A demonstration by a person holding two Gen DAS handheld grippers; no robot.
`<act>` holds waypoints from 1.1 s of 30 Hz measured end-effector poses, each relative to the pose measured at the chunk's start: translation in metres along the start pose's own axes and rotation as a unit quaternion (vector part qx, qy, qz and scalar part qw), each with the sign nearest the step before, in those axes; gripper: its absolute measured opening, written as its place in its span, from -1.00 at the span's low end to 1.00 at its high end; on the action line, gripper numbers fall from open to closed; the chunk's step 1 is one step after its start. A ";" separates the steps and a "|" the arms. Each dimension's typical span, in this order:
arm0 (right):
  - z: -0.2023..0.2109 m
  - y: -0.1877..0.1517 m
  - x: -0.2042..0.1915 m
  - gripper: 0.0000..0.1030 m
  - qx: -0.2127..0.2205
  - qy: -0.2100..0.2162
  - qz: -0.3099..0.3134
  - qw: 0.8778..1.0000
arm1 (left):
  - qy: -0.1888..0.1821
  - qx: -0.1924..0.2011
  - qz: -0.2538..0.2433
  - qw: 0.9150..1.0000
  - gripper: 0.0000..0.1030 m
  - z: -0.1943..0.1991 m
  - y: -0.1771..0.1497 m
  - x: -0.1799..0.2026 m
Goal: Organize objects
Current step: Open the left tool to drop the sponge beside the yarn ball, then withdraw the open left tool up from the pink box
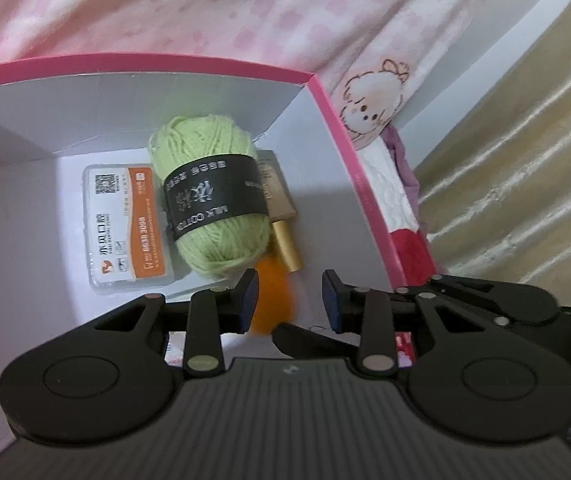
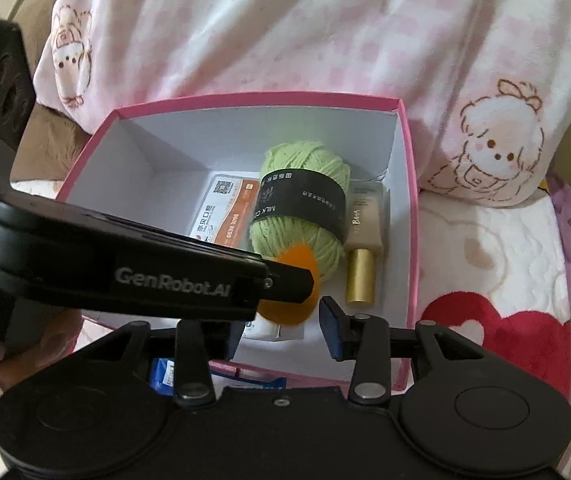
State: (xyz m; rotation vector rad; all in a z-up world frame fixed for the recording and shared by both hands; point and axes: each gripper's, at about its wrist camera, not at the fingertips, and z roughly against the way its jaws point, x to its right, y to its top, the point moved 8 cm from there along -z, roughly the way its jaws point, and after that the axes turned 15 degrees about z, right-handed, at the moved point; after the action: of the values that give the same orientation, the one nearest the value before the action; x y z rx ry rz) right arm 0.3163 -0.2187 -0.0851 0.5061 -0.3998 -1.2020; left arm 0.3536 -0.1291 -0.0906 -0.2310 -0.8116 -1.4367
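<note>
A pink box [image 1: 337, 120] with white walls holds a green yarn ball [image 1: 213, 196] with a black band, a white and orange card case [image 1: 125, 224] to its left and a beige tube with a gold cap [image 1: 285, 236] to its right. A blurred orange object [image 1: 273, 300] lies below the yarn, just beyond my open left gripper [image 1: 289, 300], which hovers inside the box. In the right wrist view the box [image 2: 411, 208], yarn [image 2: 305, 208], tube [image 2: 361, 248] and orange object [image 2: 293, 288] show. My right gripper [image 2: 281, 324] is open over the box's near edge, its left finger hidden behind the left gripper.
The box rests on a pink and white blanket [image 2: 285, 28] with cartoon puppies and red hearts [image 2: 517, 332]. A small white carton [image 2: 273, 332] lies in the box's near part. A blue packet [image 2: 161, 376] lies by the near wall. Beige ribbed fabric [image 1: 525, 168] is to the right.
</note>
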 end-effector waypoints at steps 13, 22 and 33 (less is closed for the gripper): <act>0.040 -0.008 -0.001 -0.12 0.019 0.012 0.006 1.000 | 0.034 0.001 -0.070 0.997 -0.26 0.044 -0.014 0.028; 0.119 -0.006 -0.026 0.22 0.048 0.013 0.049 0.998 | 0.073 0.024 -0.129 0.989 -0.14 0.124 -0.038 0.047; 0.202 -0.028 -0.071 0.41 0.067 0.009 0.112 0.991 | 0.096 0.042 -0.167 0.980 -0.05 0.186 -0.081 0.056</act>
State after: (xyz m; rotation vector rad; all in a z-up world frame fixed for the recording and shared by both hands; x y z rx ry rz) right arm 0.1621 -0.1911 0.0636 0.5725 -0.5106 -0.9572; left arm 0.2081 -0.0756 0.0517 0.1143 -0.7739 -1.7037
